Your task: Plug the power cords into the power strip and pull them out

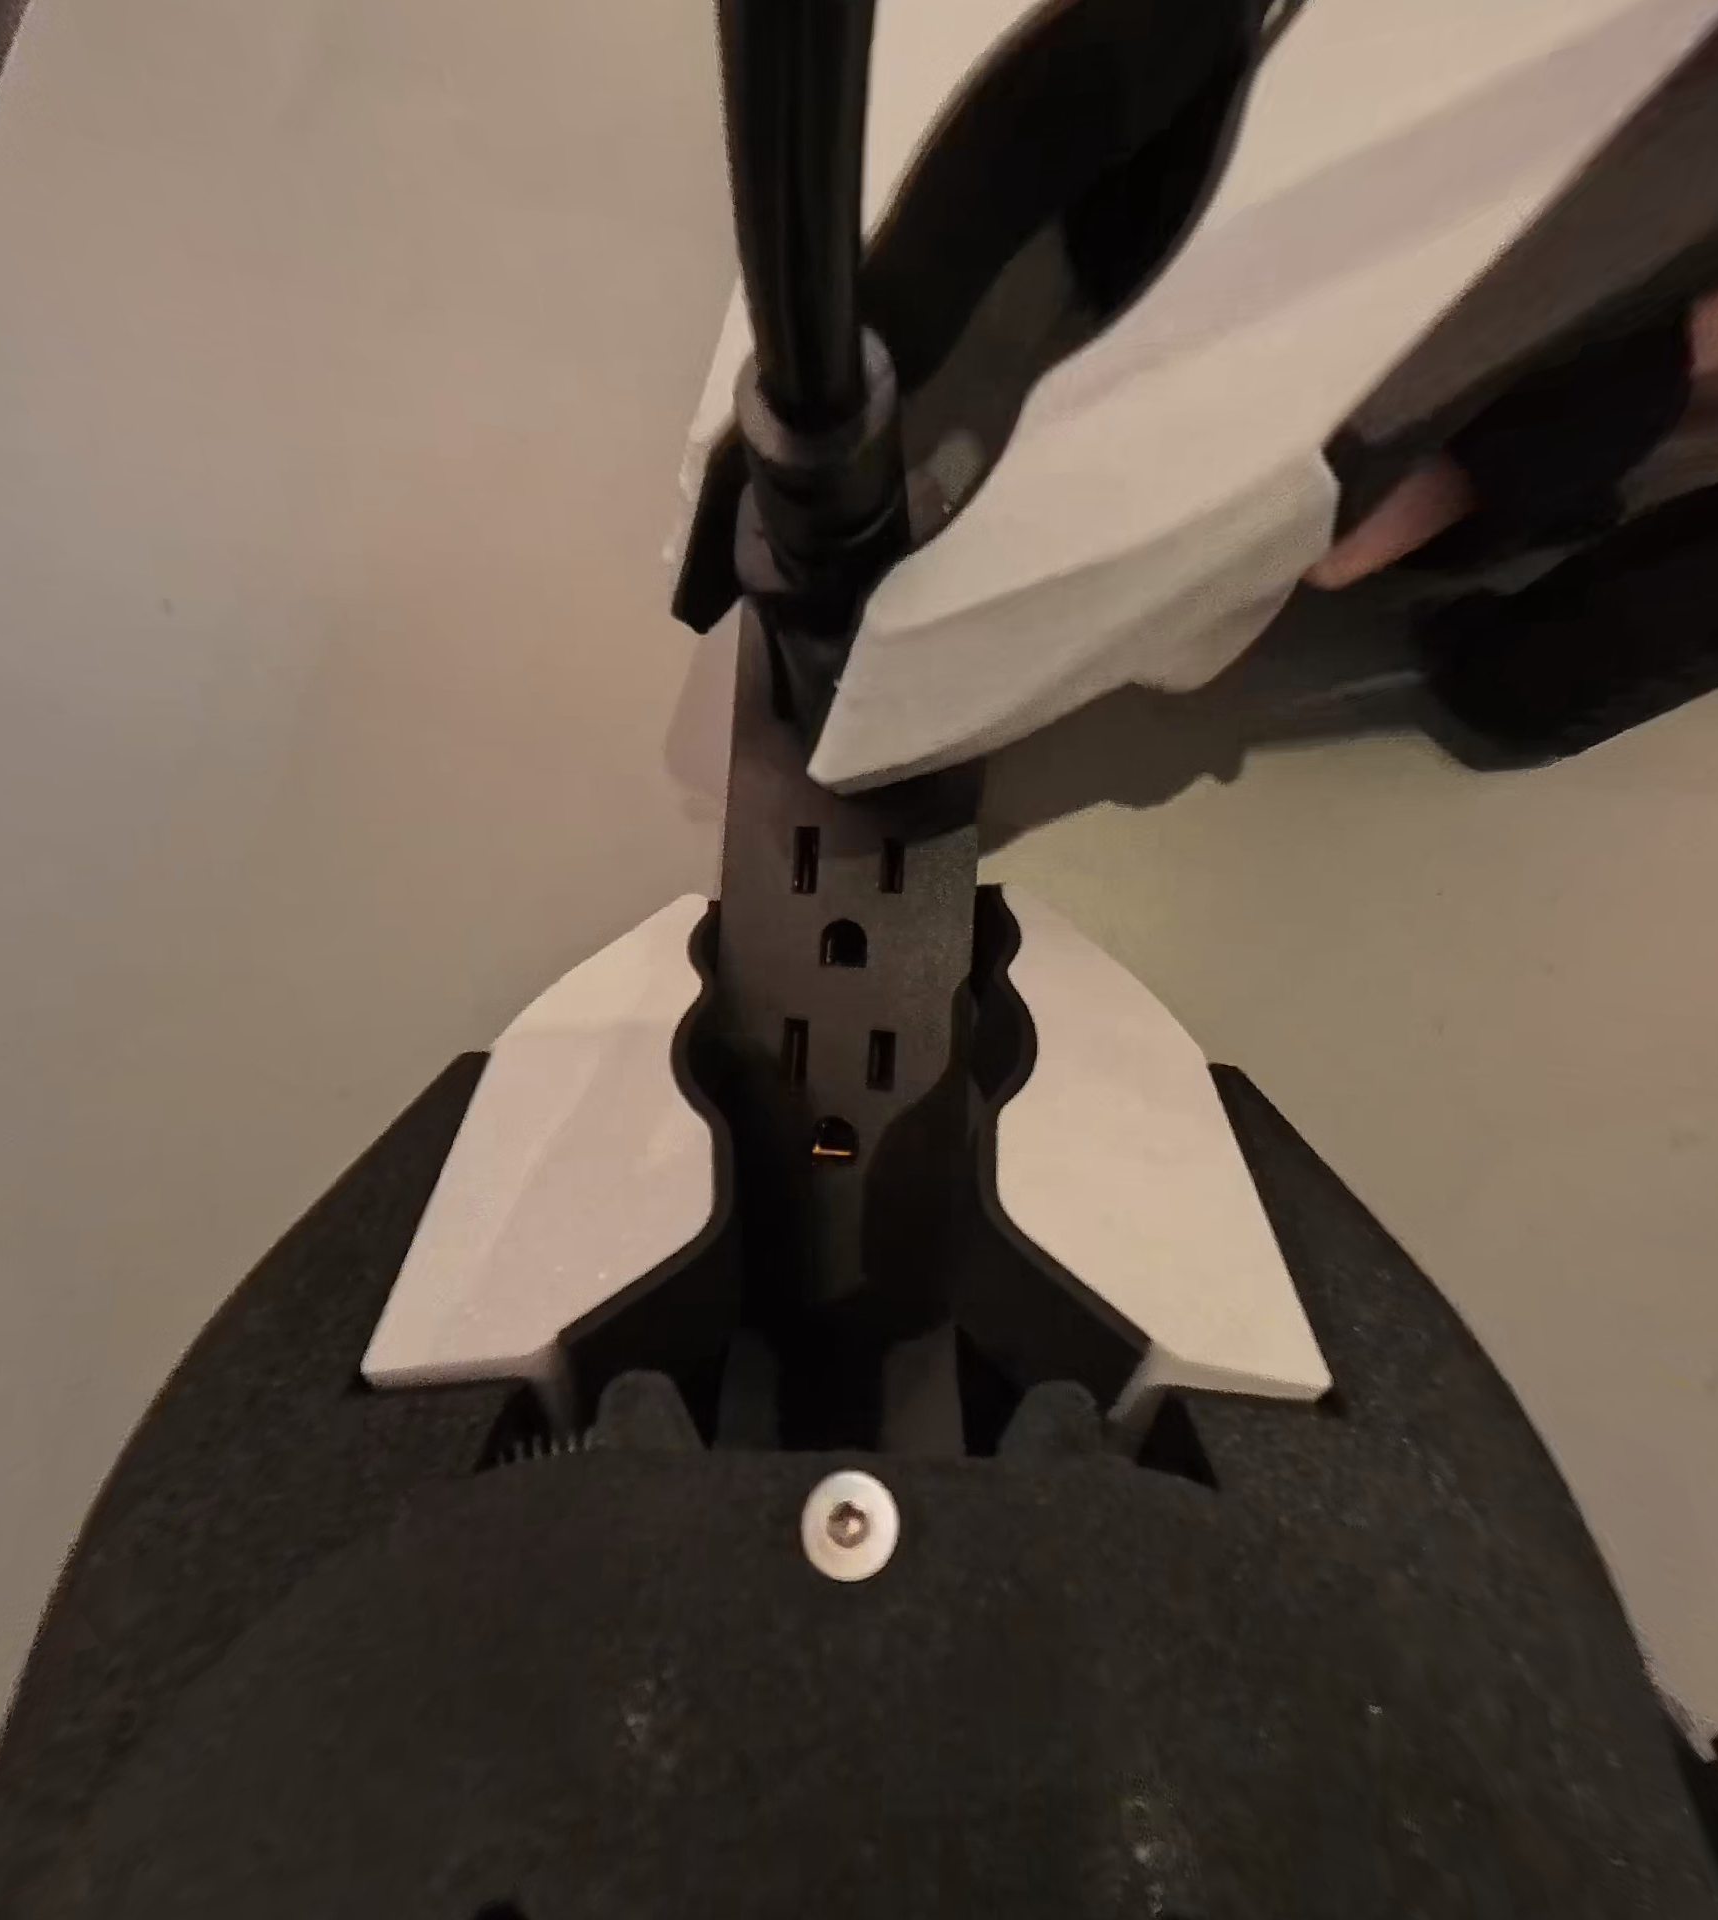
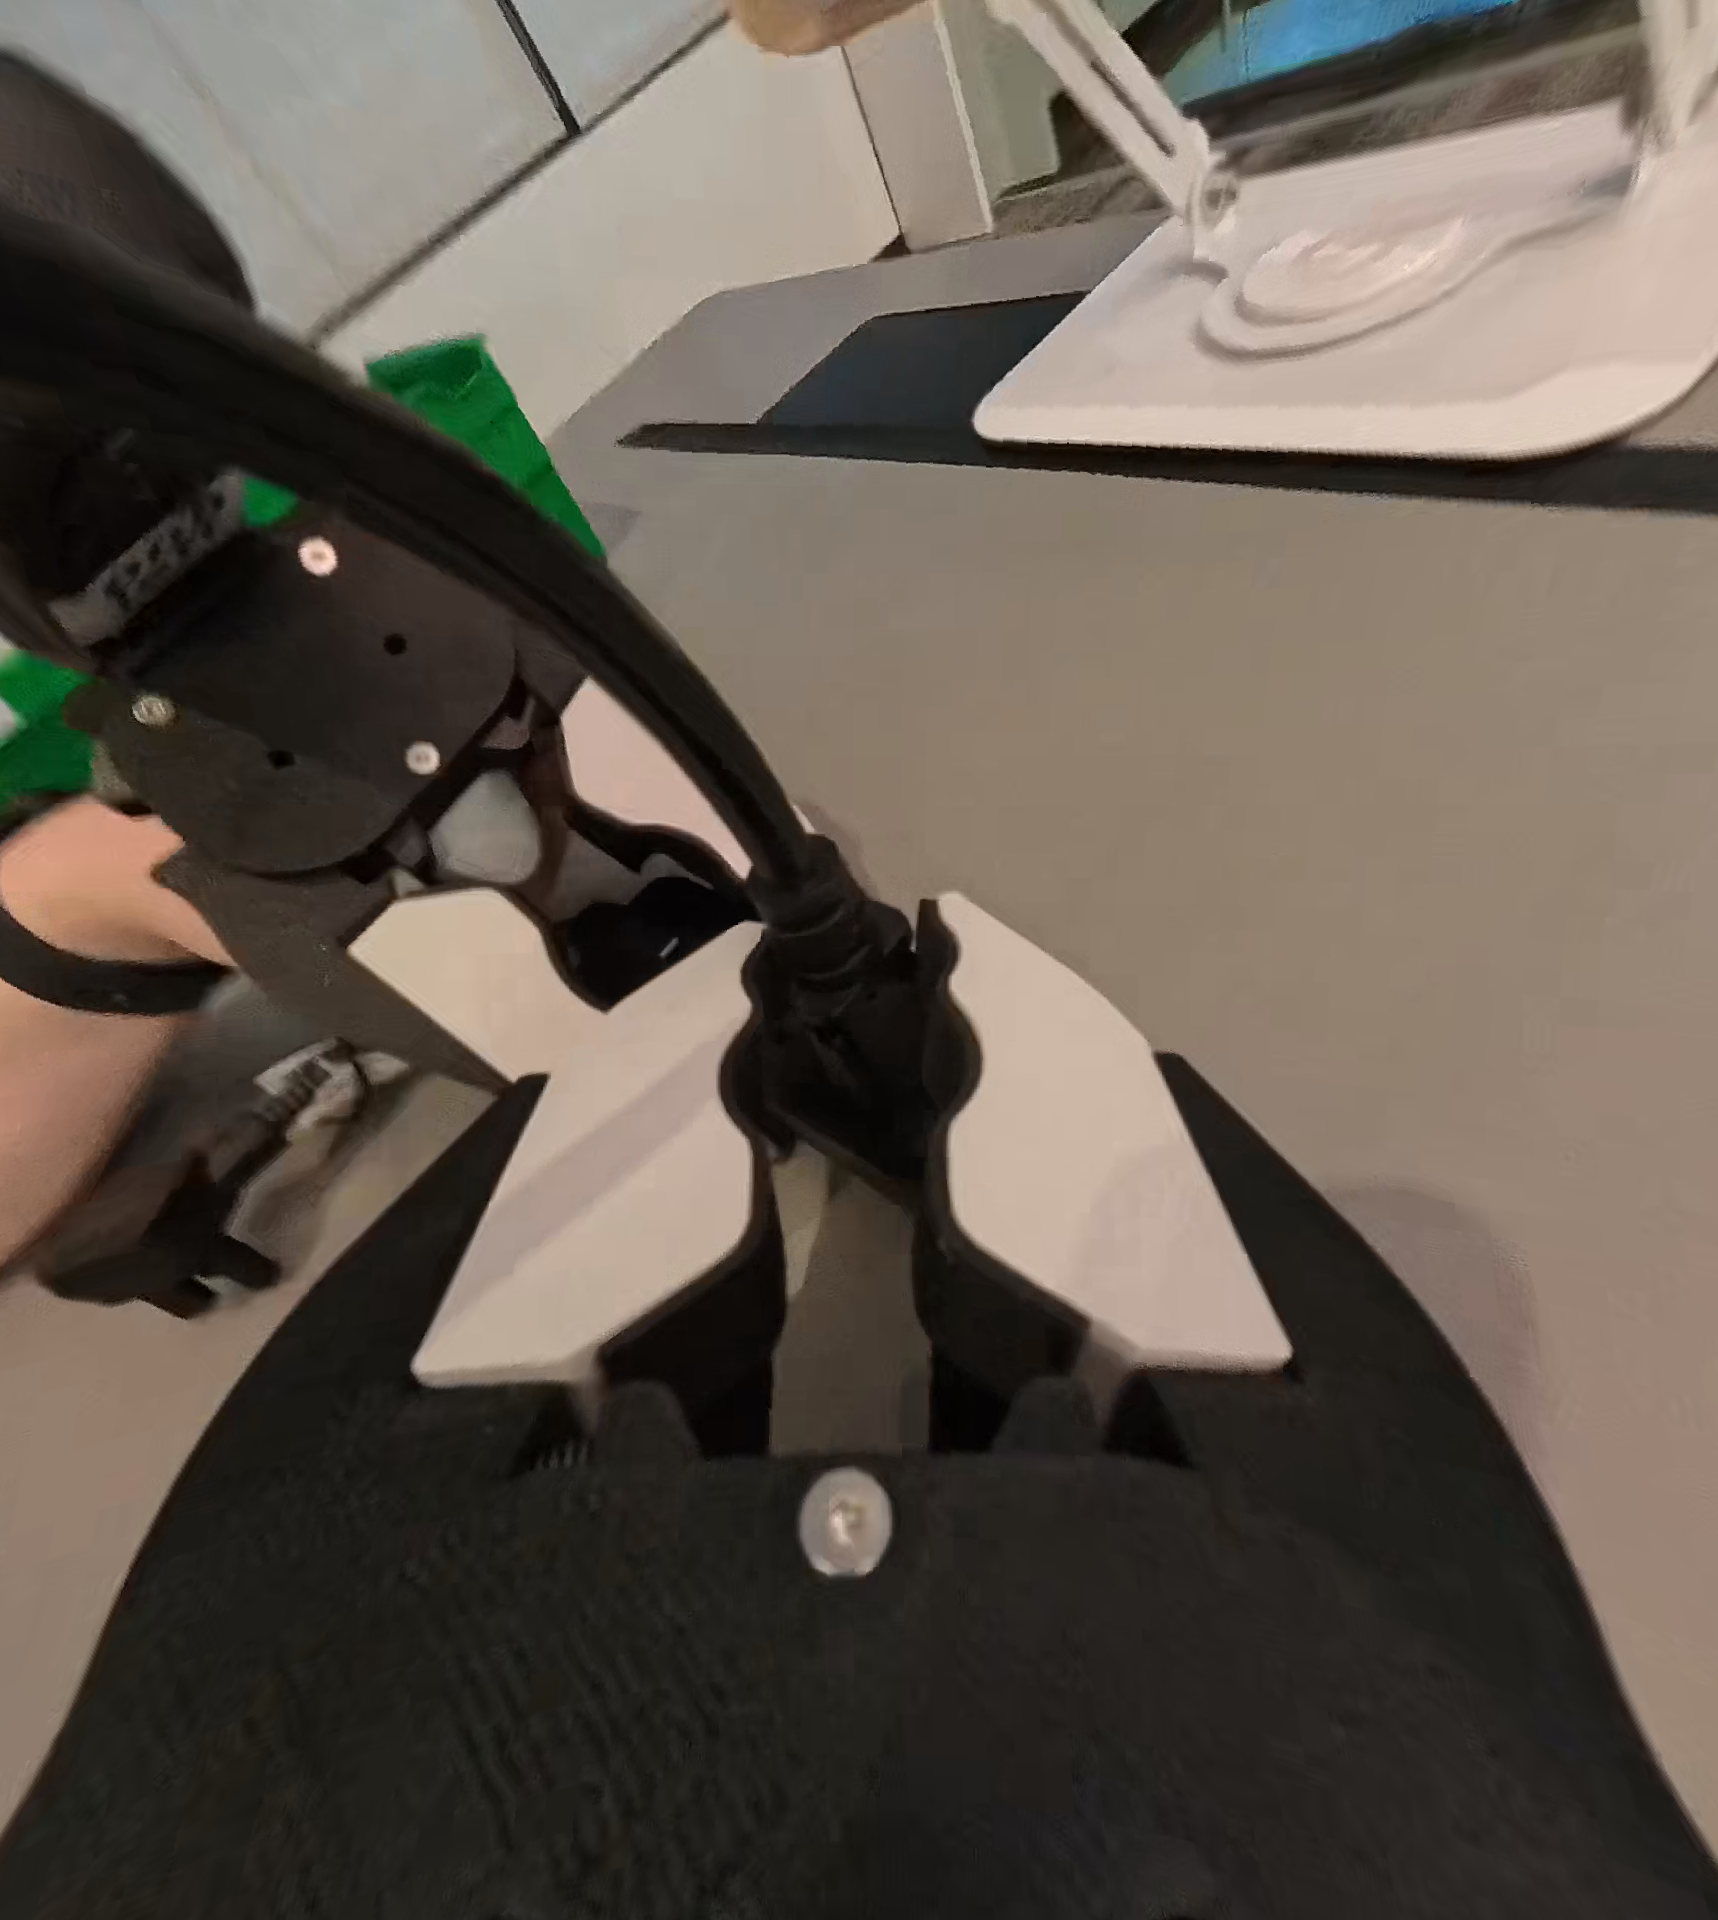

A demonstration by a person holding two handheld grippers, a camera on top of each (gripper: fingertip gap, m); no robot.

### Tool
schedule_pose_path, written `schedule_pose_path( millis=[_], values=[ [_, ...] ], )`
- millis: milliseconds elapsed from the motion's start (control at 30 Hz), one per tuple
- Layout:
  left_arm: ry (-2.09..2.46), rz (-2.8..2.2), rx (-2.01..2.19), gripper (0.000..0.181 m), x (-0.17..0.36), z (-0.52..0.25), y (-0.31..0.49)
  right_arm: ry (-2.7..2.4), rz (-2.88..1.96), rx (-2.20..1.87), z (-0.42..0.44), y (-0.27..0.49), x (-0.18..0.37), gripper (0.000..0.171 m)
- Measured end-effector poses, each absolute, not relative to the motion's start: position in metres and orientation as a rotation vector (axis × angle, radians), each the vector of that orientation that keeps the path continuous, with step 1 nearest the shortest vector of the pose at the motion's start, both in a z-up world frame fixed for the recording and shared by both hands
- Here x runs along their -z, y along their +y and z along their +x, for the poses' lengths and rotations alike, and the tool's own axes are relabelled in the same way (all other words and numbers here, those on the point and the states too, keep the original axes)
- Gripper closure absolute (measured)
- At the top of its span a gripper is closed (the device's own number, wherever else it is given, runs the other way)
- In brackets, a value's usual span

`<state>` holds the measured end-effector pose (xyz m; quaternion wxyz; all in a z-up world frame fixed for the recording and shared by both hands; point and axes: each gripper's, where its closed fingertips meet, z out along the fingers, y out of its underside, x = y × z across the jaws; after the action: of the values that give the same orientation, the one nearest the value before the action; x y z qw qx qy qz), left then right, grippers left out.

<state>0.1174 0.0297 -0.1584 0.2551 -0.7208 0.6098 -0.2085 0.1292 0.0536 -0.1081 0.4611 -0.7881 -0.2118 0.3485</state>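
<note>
Power strip (image 1: 839, 935): black, flat on the pale surface (image 1: 263, 623), lying lengthwise away from the left wrist camera; two vacant outlets face up at its near end.

Left hand-held gripper (image 1: 847, 997): fingers closed against the strip's two long sides, clamping its near end; body low and level over the surface.

Plug (image 2: 839, 1013): black, moulded, seated at the strip's far end just past the vacant outlets; whether its prongs are fully in cannot be told.

Power cord (image 2: 481, 561): thick, black, rising from the plug and arching away leftward in the right wrist view.

Right hand-held gripper (image 2: 850, 1029): fingers closed on the plug, angled steeply down from the right.

Hand (image 1: 1561, 436): in a black fingerless glove, wrapped round the right unit's handle.

Background: white stand base (image 2: 1354, 343), green blocks (image 2: 481, 436), both on or beyond the surface, well apart from the strip.
</note>
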Motion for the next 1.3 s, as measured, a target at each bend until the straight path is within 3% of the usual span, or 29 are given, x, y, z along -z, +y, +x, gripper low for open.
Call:
schedule_pose_path(
  millis=[100, 367, 633, 867, 1300],
  values=[
    [1.69, -1.969, 0.515, 0.135, 0.159, 0.1141, 0.0289, -0.72, -1.921, -0.552, 0.1243, 0.05, 0.1066, 0.147],
    [1.676, -1.958, 0.583, 0.135, 0.158, 0.1173, 0.0272, -0.525, -1.95, -0.893, 0.1309, 0.0504, 0.109, 0.147],
    [1.691, -1.963, 0.509, 0.135, 0.1592, 0.1143, 0.0301, -0.651, -1.925, -0.693, 0.1253, 0.0521, 0.1064, 0.146],
    [1.682, -1.957, 0.603, 0.135, 0.1567, 0.1176, 0.0254, -0.56, -1.956, -0.871, 0.1321, 0.0481, 0.1086, 0.147],
    [1.693, -1.96, 0.57, 0.135, 0.1581, 0.1155, 0.0251, -0.67, -1.958, -0.754, 0.1292, 0.0457, 0.1095, 0.147]
  ],
)
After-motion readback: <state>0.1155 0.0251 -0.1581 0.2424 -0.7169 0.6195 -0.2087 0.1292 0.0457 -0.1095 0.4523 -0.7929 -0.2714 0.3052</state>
